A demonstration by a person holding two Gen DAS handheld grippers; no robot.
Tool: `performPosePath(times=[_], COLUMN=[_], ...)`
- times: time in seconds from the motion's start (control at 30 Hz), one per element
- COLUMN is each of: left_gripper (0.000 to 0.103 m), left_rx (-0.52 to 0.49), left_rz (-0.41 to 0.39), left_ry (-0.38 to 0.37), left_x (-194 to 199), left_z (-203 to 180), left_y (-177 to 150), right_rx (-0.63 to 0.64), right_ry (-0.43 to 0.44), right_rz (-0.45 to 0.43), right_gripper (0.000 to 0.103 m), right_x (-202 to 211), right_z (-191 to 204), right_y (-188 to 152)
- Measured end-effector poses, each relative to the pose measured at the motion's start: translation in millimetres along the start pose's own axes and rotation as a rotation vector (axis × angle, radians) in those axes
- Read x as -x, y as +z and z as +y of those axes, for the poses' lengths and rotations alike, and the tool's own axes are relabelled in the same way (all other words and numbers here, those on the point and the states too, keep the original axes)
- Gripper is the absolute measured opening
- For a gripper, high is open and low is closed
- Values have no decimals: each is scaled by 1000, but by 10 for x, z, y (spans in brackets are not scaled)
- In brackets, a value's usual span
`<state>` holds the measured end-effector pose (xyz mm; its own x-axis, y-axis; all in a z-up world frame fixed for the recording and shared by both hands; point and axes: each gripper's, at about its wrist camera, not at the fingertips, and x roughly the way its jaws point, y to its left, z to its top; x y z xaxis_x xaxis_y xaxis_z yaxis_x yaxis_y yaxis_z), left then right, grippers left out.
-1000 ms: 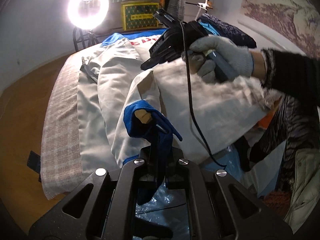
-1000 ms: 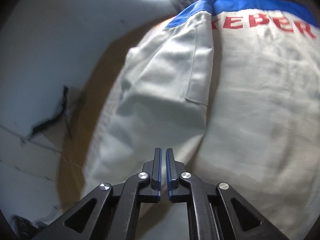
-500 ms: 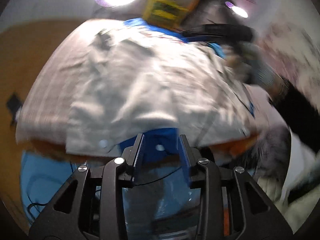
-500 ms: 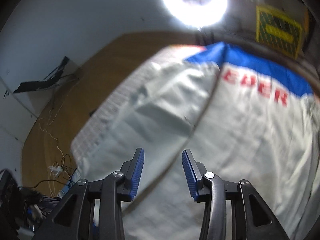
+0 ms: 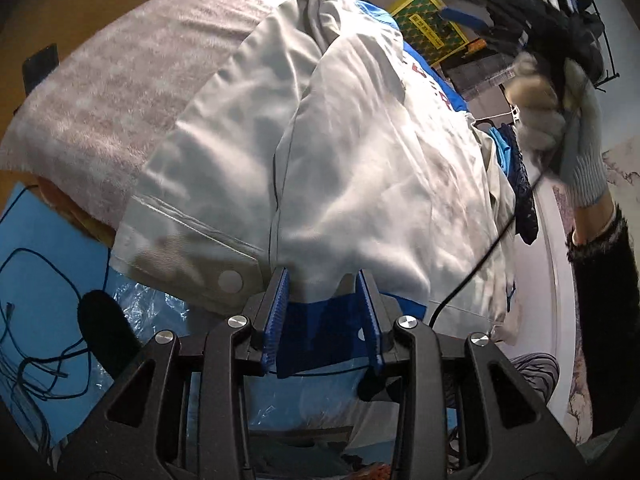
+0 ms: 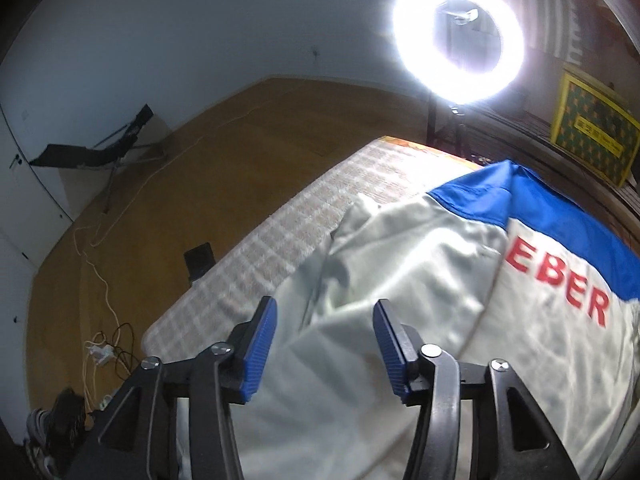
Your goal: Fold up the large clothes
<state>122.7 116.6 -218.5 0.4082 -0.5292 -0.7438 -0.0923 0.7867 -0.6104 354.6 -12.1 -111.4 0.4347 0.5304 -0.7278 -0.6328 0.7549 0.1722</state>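
A large pale grey jacket (image 5: 360, 152) with blue trim and red letters lies spread on a checked cloth-covered table (image 5: 120, 80). My left gripper (image 5: 323, 280) is open at the jacket's near edge, with the blue hem (image 5: 320, 320) hanging between its fingers. In the right wrist view the jacket (image 6: 420, 320) shows its blue yoke and red "EBER" lettering. My right gripper (image 6: 324, 312) is open and empty, held above the jacket's left side. The gloved hand holding the right gripper (image 5: 560, 92) shows at the upper right of the left wrist view.
A ring light (image 6: 458, 42) stands beyond the table's far end. A yellow-green box (image 6: 592, 128) sits on a shelf behind. Cables (image 6: 96, 280) trail on the wooden floor left of the table. Blue plastic sheeting (image 5: 40, 260) lies below the near edge.
My left gripper let go of the blue cuff, opened and dropped to the jacket's near hem. My right gripper opened and lifted away from the jacket.
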Motion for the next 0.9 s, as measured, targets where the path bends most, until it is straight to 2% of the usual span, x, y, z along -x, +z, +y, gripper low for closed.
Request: performPosePath(times=[0.33, 0.6, 0.7, 0.77, 0.9], left_gripper=[34, 34, 34, 32, 12], left_rx=[66, 85, 74, 65, 39], left_rz=[22, 39, 45, 50, 44], left_ry=[-45, -71, -64, -57, -59], left_x=[-84, -139, -136, -150, -146], left_z=[140, 199, 171, 142, 98], left_y=[-43, -68, -72, -76, -83], right_rx=[-4, 76, 120, 140, 168], right_ry=[-63, -204, -265, -289, -310], right_rz=[95, 204, 253, 278, 301], right_gripper=[58, 61, 55, 47, 31], right_x=[-901, -1574, -1765, -1862, -1969], right_z=[88, 154, 162, 163, 190], right_y=[407, 533, 530, 515, 509])
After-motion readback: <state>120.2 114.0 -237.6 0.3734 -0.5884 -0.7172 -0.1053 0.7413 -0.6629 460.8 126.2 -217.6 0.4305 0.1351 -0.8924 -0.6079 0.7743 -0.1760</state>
